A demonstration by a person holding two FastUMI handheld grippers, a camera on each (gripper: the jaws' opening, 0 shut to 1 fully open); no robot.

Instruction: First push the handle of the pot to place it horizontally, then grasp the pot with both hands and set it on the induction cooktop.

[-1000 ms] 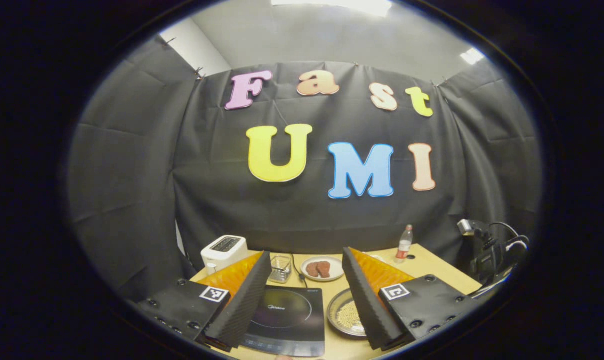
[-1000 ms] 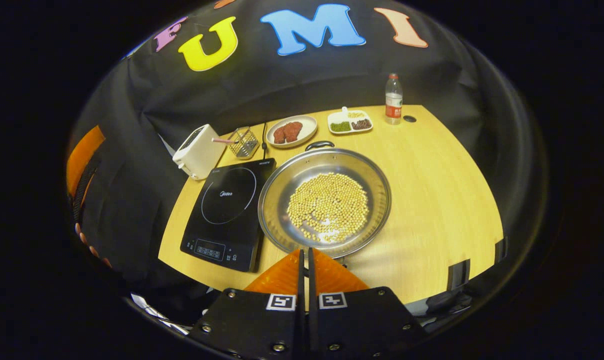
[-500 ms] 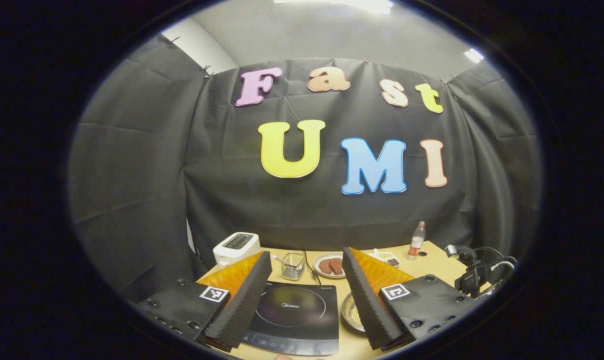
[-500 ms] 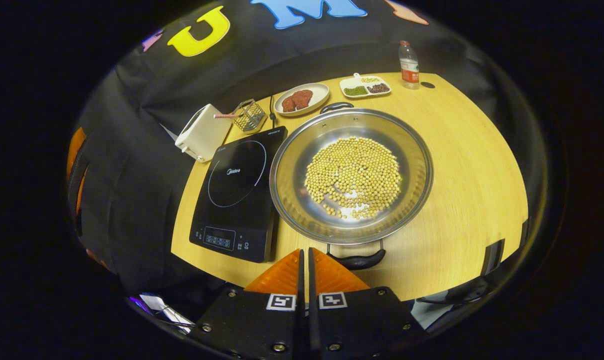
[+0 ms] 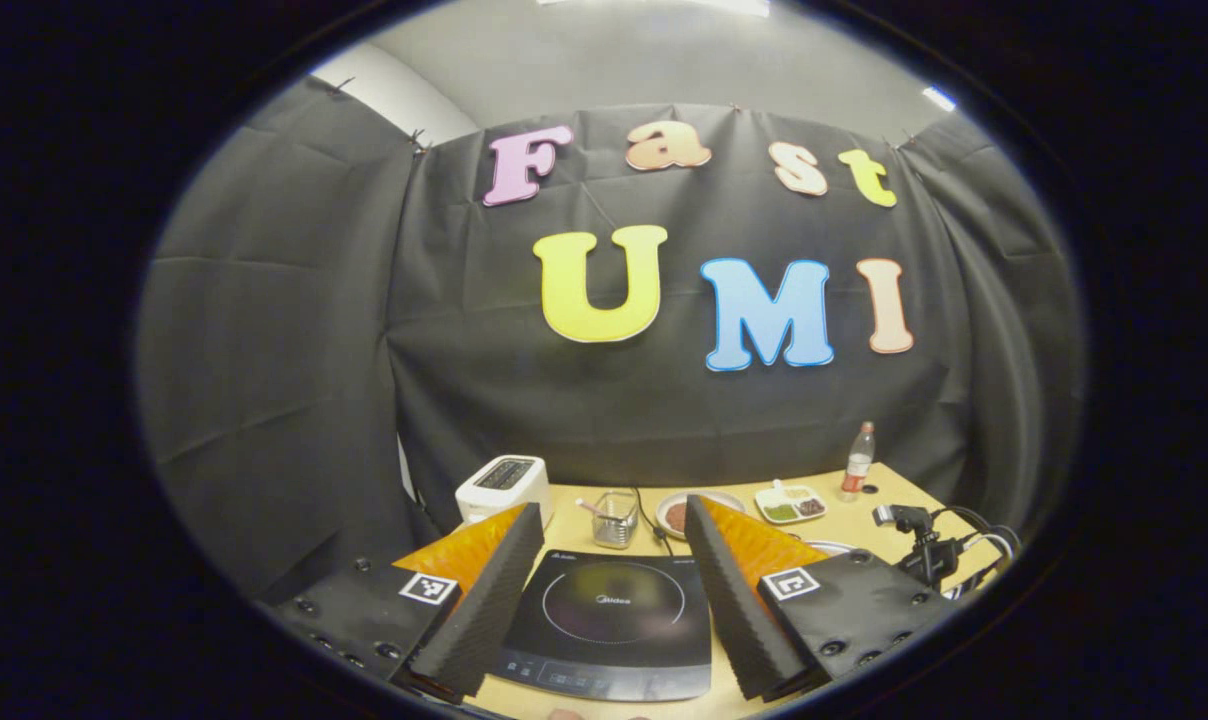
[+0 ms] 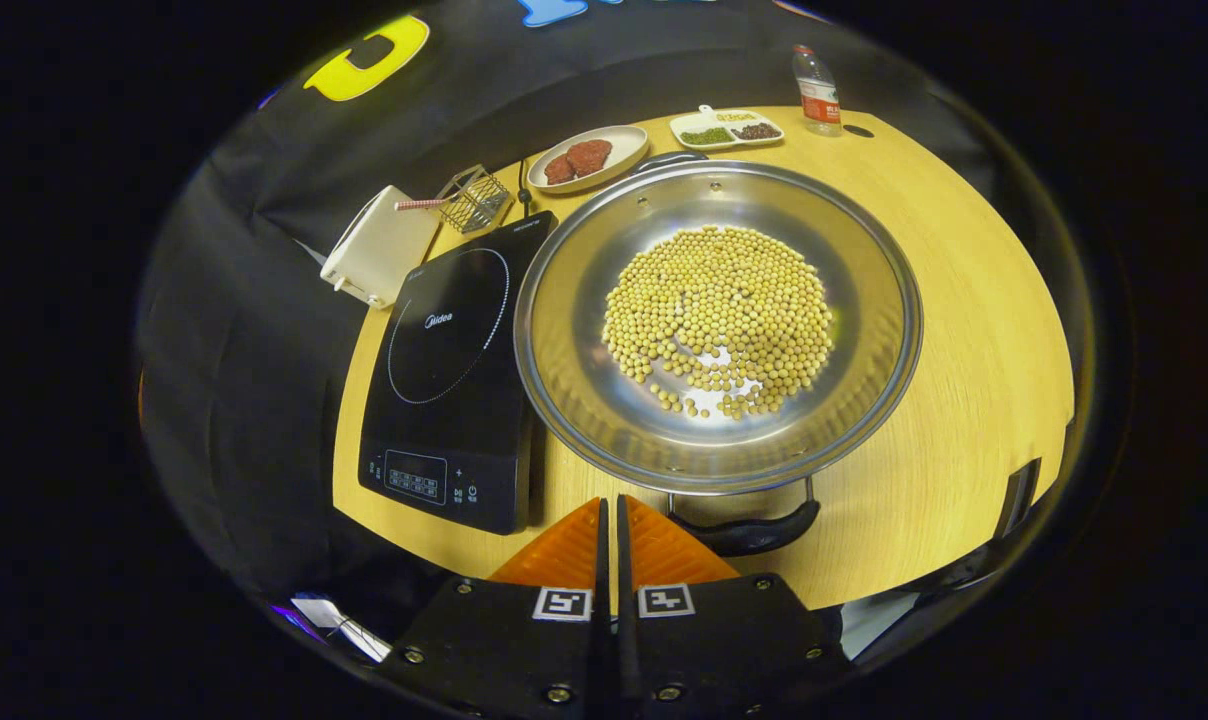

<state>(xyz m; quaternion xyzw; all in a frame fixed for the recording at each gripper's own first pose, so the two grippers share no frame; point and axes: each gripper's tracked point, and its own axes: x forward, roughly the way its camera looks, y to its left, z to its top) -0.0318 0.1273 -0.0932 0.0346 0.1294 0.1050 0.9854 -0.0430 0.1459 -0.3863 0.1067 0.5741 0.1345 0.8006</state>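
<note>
Wooden table (image 6: 964, 330), pot (image 6: 574, 370) beside cooktop (image 6: 454, 360)

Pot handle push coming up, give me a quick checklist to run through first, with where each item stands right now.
1. Right hand-held gripper shut for pushing: ok, fingers together.
2. Right hand-held gripper lined up near the near pot handle: ok, the handle sits just right of the fingertips; contact cannot tell.
3. Pot on the table, beans inside: ok.
4. Induction cooktop surface free: ok, nothing on it.
5. Left hand-held gripper open for the later two-handed grasp: ok, hanging above the cooktop.
6. Far pot handle reachable: cannot tell, mostly hidden behind the rim.
</note>
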